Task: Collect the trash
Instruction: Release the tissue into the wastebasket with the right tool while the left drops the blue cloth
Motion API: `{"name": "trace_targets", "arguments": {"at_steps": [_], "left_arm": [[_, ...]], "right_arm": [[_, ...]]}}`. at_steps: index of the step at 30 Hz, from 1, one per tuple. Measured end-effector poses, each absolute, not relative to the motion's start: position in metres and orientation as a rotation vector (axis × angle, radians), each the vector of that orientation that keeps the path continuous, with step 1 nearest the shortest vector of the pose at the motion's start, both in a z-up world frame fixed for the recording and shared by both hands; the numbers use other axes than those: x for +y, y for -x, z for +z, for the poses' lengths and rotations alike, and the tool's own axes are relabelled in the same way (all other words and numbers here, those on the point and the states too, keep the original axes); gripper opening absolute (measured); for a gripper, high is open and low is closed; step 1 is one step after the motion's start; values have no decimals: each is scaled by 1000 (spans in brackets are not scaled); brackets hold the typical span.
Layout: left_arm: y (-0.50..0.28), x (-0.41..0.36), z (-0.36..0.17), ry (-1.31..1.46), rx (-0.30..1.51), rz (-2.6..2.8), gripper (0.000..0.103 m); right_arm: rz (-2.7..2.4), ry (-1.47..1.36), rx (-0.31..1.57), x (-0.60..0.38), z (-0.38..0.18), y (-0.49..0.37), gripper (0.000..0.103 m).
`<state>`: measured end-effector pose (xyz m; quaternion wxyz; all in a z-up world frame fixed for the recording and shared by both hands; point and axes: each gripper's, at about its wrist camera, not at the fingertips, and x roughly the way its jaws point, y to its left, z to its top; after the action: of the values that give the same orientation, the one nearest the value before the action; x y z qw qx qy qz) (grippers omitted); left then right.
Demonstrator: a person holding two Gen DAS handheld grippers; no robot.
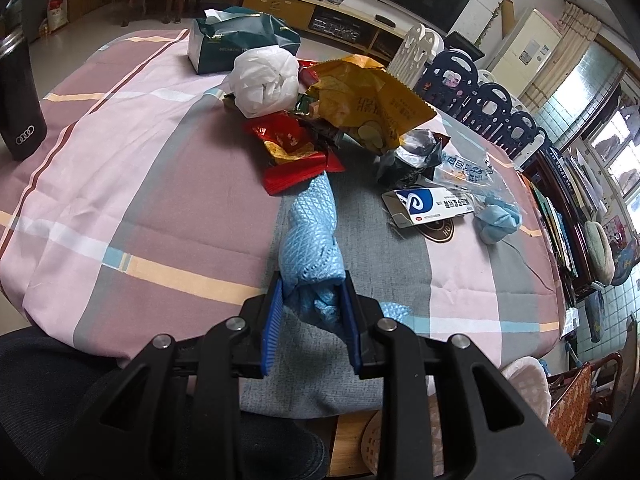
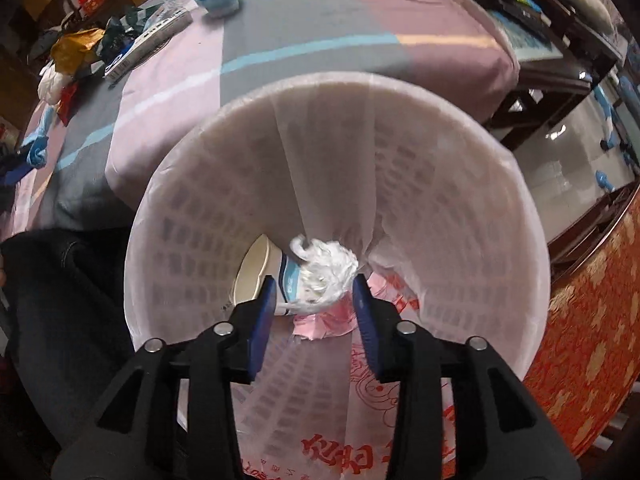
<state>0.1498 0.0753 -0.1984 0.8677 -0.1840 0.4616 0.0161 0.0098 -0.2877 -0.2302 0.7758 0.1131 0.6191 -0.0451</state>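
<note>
My left gripper is shut on a rolled light-blue cloth that lies on the striped tablecloth, its far end touching a pile of trash: red wrappers, a yellow snack bag, a white plastic bag, a dark foil wrapper, a medicine box and a blue wad. My right gripper is open above a white lined trash basket beside the table. Inside lie a crumpled white tissue, a paper cup and pink paper.
A green tissue pack stands at the table's far side. A black flask stands at the left. Stacked plastic stools and a bookshelf are beyond the right edge. A red patterned chair is right of the basket.
</note>
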Motion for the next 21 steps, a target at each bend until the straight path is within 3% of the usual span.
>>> {"name": "trace_targets", "arguments": {"at_steps": [2, 5, 16, 21], "left_arm": [[-150, 76, -198, 385, 967, 33, 28], [-148, 74, -195, 403, 975, 3, 28], [-102, -56, -173, 418, 1048, -724, 29], [-70, -119, -183, 222, 1101, -920, 31]], "right_arm": [[-86, -310, 1329, -294, -229, -9, 57], [-95, -309, 1274, -299, -217, -7, 64], [-209, -414, 1052, -347, -166, 0, 65], [-252, -450, 1007, -365, -153, 2, 65]]}}
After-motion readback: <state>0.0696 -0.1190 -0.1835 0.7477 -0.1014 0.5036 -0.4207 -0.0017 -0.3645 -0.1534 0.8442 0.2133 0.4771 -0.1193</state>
